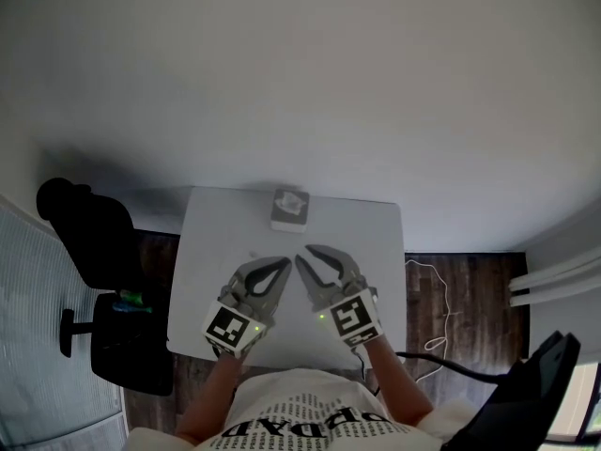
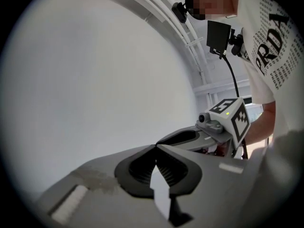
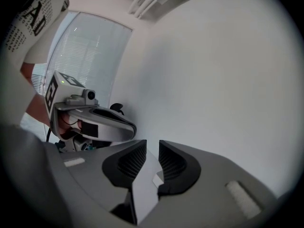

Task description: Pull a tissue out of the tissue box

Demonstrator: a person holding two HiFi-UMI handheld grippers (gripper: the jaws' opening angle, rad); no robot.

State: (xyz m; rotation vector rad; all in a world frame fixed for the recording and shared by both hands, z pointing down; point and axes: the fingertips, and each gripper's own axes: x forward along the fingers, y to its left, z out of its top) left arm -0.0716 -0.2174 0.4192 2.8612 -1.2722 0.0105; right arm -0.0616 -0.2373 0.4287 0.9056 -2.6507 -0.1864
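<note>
Table [image 1: 376,242] with tissue box [image 1: 289,209] shows whole only overhead.

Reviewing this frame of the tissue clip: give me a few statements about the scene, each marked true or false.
1. The tissue box sits at the far edge of the table. True.
2. The right gripper is closed on a tissue. False: its jaws stand apart with nothing between them.
3. The left gripper has its jaw tips together. True.
4. Both grippers touch the tissue box. False: they are over the near part of the table, clear of the box.
5. A black chair stands left of the table. True.
</note>
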